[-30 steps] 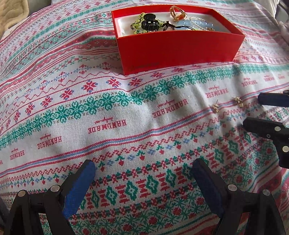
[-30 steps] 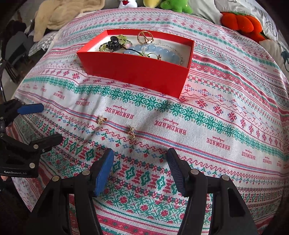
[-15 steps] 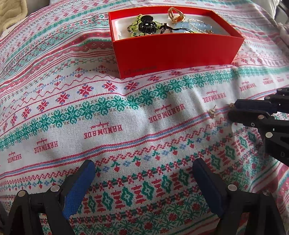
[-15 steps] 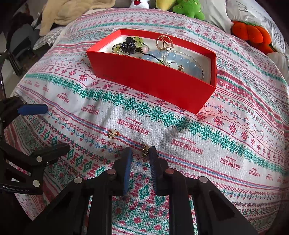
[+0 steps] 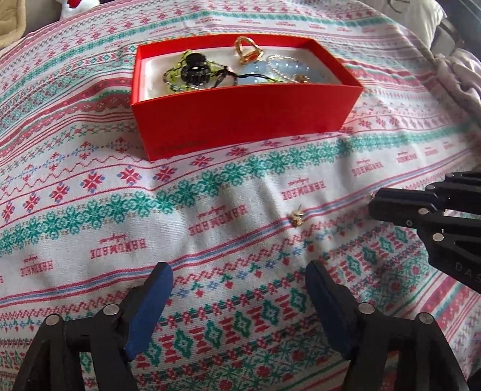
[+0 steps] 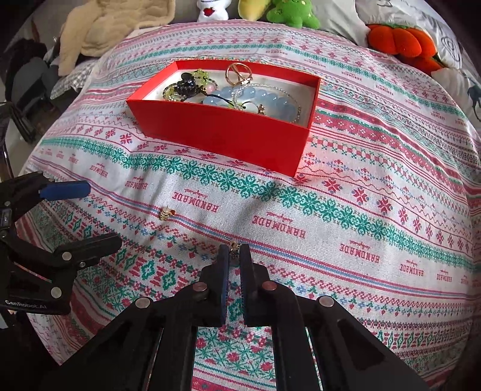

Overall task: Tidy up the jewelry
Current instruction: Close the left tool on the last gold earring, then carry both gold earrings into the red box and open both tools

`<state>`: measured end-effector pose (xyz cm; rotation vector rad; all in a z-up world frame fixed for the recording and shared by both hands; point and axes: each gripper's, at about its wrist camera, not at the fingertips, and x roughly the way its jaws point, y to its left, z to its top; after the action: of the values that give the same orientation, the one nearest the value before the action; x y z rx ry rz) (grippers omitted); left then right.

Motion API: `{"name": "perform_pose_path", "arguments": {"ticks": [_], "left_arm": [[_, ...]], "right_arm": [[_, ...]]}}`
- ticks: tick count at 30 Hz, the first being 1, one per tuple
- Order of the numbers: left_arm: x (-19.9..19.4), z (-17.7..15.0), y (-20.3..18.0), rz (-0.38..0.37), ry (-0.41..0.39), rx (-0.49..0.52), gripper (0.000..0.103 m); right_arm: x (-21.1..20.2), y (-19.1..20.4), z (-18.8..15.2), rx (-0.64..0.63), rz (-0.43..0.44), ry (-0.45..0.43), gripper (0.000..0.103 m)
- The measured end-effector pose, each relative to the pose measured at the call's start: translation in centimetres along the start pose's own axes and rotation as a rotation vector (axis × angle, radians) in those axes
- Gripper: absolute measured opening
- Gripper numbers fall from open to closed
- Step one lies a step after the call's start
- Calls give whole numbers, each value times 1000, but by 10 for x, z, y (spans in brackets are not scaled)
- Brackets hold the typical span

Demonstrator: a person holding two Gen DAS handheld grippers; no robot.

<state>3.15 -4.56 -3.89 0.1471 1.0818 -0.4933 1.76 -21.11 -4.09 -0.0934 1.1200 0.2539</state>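
A red box (image 5: 240, 117) (image 6: 222, 129) sits on the patterned cloth and holds beads, a black clip and gold rings. My right gripper (image 6: 235, 251) is shut on a small gold earring (image 6: 234, 244) pinched at its fingertips; it also shows at the right of the left wrist view (image 5: 372, 201). A second gold earring (image 5: 296, 217) (image 6: 166, 213) lies loose on the cloth. My left gripper (image 5: 237, 279) is open and empty, hovering short of that earring, and shows at the left of the right wrist view (image 6: 87, 216).
Plush toys (image 6: 291, 12) and an orange plush (image 6: 402, 42) lie beyond the cloth's far edge. A beige blanket (image 6: 114, 27) lies at the far left. The cloth (image 6: 360, 210) drops away at its rounded edges.
My right gripper closed from wide open onto the nearer earring and has risen slightly with it. My left gripper stayed open and edged toward the box and the loose earring.
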Motion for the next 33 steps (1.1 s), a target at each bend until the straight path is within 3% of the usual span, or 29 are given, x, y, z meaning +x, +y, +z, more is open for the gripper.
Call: {"name": "perform_pose_path", "arguments": {"ticks": [3,6,10,19,26,33], "left_arm": [[4,1,-11,-34,-1,7,41],[8,5,-21,-67,-7,17,31],[14,9,-31,-91,-5,35,27],[29,19,-35,-61,-1,34,24],[37,27,-46,-16,-9,71,6],[34,28,-48,-8,-19,88,2]], "right_arm": [[-4,-8,-6,10,2,2,7],[-6,-15,-13,18,1,6,7],[-13,-30,-25,26,5,6,7],[-17,-38,-31,36,16,11,7],[-18,-40,-31,37,16,12,7],[-23,-42,-27,47,18,3,7]]}}
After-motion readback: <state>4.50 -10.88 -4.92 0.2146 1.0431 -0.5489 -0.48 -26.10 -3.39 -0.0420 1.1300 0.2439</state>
